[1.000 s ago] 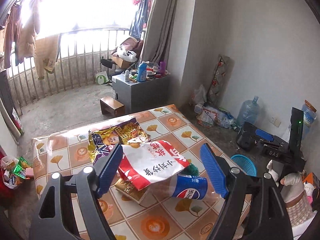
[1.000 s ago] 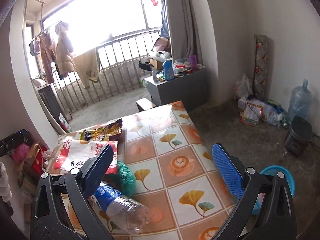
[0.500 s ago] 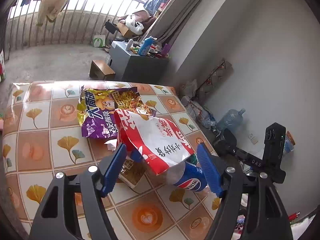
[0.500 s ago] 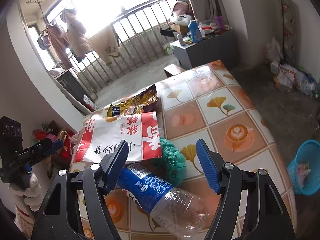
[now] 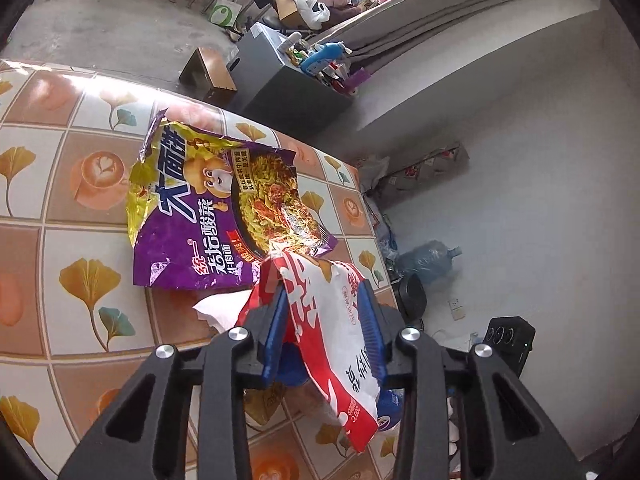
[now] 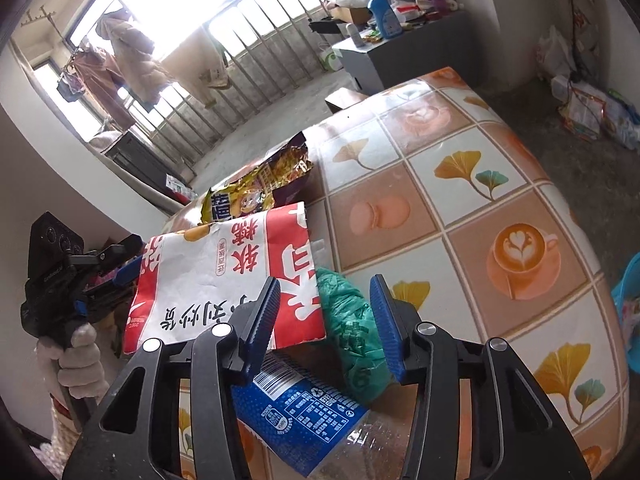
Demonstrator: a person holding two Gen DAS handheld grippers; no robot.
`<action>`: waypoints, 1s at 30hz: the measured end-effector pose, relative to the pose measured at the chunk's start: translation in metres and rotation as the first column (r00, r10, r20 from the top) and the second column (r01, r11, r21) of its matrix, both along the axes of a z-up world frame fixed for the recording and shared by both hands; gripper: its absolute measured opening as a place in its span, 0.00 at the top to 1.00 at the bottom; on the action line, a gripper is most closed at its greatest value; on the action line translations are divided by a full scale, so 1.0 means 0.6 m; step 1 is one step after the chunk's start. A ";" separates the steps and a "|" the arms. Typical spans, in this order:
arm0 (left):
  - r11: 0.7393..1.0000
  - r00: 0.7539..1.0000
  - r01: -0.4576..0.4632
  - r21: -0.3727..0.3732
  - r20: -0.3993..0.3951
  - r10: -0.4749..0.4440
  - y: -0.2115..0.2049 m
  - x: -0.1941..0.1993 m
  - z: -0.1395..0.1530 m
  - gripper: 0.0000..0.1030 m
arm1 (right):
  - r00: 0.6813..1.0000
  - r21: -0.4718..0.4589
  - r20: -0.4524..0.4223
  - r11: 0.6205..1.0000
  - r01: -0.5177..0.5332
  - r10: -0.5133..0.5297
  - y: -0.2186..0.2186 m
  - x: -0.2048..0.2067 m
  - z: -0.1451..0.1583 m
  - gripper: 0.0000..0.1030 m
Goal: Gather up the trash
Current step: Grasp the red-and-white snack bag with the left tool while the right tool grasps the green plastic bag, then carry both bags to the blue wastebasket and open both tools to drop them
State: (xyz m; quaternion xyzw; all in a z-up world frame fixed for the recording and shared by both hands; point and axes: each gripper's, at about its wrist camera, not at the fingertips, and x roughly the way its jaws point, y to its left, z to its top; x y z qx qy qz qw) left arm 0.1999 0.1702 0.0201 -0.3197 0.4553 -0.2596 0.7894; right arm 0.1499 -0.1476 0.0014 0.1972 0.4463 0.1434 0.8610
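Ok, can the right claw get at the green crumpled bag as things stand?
Probably yes. The right claw is closing with the green crumpled bag already between its fingers, nothing covering it there. The red and white bag overlaps only the left finger's side.

Bare tablecloth lies open rightward; the red-and-white bag overhangs the bottle.

Daylight floods through the window, blown out white; fisheye edges bend and darken, perhaps slightly soft.
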 end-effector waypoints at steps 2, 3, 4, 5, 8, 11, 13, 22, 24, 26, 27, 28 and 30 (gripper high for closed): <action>1.000 1.000 -0.004 -0.018 -0.018 0.003 0.001 0.006 -0.008 0.78 | 1.000 0.010 -0.012 1.000 -0.012 0.012 0.005 0.004 -0.005 0.64; 1.000 1.000 -0.005 -0.021 -0.024 0.005 0.001 0.008 -0.012 0.84 | 1.000 0.013 -0.015 1.000 -0.017 0.017 0.007 0.007 -0.006 0.64; 1.000 1.000 -0.007 -0.023 -0.028 0.007 0.002 0.008 -0.015 0.88 | 1.000 0.014 -0.015 1.000 -0.020 0.021 0.007 0.007 -0.006 0.64; 0.999 0.999 -0.012 -0.031 -0.030 0.011 0.003 0.009 -0.018 0.94 | 1.000 0.014 -0.013 1.000 -0.023 0.023 0.009 0.006 -0.005 0.64; 0.997 1.000 -0.021 -0.080 -0.020 0.019 0.012 0.005 -0.019 0.97 | 1.000 0.014 0.000 1.000 -0.023 0.023 0.000 0.004 0.003 0.64; 0.990 1.000 -0.017 -0.143 0.020 0.020 0.020 -0.004 -0.008 1.00 | 1.000 0.015 0.021 1.000 -0.005 0.004 -0.022 -0.005 0.015 0.64; 0.982 0.997 -0.006 -0.187 0.072 0.020 0.025 -0.015 0.009 1.00 | 1.000 0.016 0.031 1.000 0.006 -0.007 -0.038 -0.011 0.023 0.63; 0.963 0.948 0.064 -0.260 0.316 0.022 0.068 -0.094 0.116 1.00 | 0.997 -0.021 0.051 0.998 -0.057 0.058 -0.042 -0.036 0.041 0.61; 0.976 0.940 0.065 -0.209 0.340 0.010 0.080 -0.117 0.132 1.00 | 0.995 -0.041 0.050 0.996 -0.080 0.082 -0.035 -0.036 0.041 0.61; 0.986 0.936 0.059 -0.156 0.353 0.000 0.094 -0.138 0.142 1.00 | 0.995 -0.062 0.043 0.994 -0.091 0.094 -0.032 -0.032 0.038 0.60; 0.992 0.936 0.056 -0.115 0.351 -0.012 0.098 -0.149 0.147 1.00 | 0.995 -0.072 0.039 0.993 -0.093 0.096 -0.033 -0.027 0.037 0.60; 0.996 0.939 0.052 -0.078 0.344 -0.022 0.103 -0.158 0.146 1.00 | 0.994 -0.083 0.034 0.992 -0.100 0.103 -0.033 -0.021 0.034 0.57; 0.999 0.942 0.047 -0.018 0.334 -0.039 0.108 -0.177 0.145 1.00 | 0.990 -0.101 0.016 0.985 -0.137 0.140 -0.032 -0.004 0.024 0.48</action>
